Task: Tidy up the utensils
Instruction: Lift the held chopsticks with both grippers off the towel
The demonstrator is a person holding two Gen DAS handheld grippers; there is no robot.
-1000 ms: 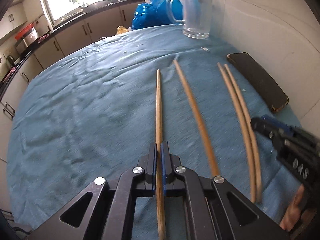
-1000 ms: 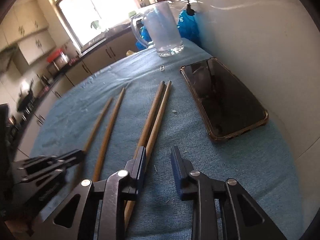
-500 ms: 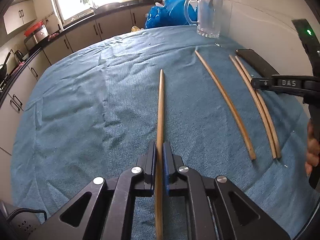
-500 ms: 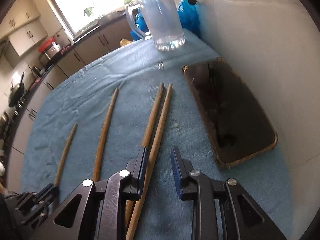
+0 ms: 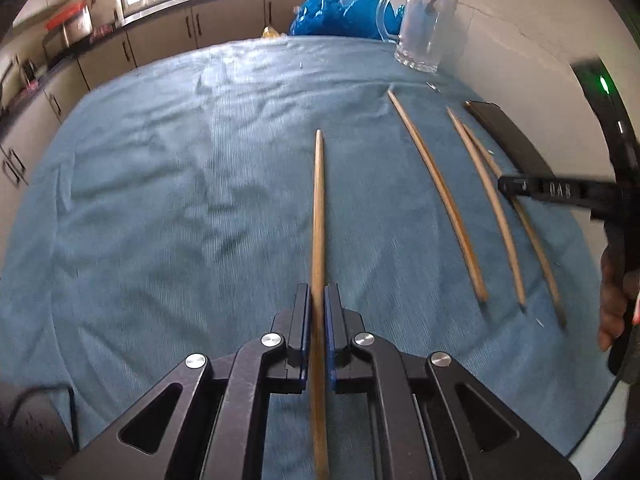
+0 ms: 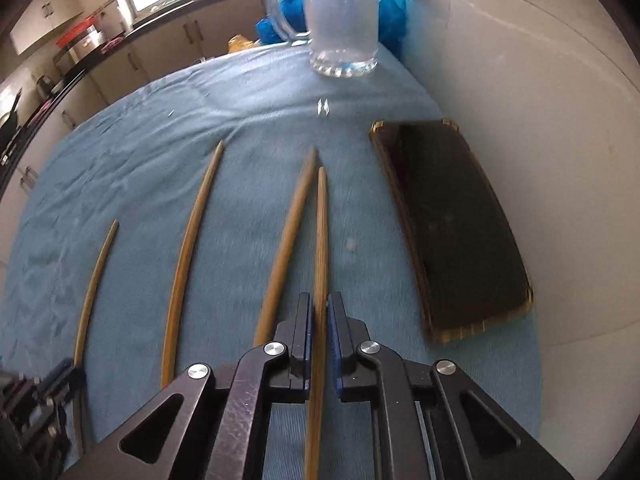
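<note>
Blue cloth (image 5: 160, 200) covers the table. Left view: left gripper (image 5: 316, 312) clamps one chopstick (image 5: 319, 208). Right view: right gripper (image 6: 319, 320), jaws just closed, grips another stick (image 6: 321, 240) beside its mate (image 6: 288, 232). Pickup step; next, likely carrying both to the mug (image 6: 340, 16).

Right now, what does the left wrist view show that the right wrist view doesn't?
Left only: the left gripper shut on its chopstick close up, the right gripper from the side, and the person's hand. Right only: the right gripper shut on the chopstick nearest the phone, whose whole screen shows. Both: four chopsticks, the glass mug and the blue cloth.
</note>
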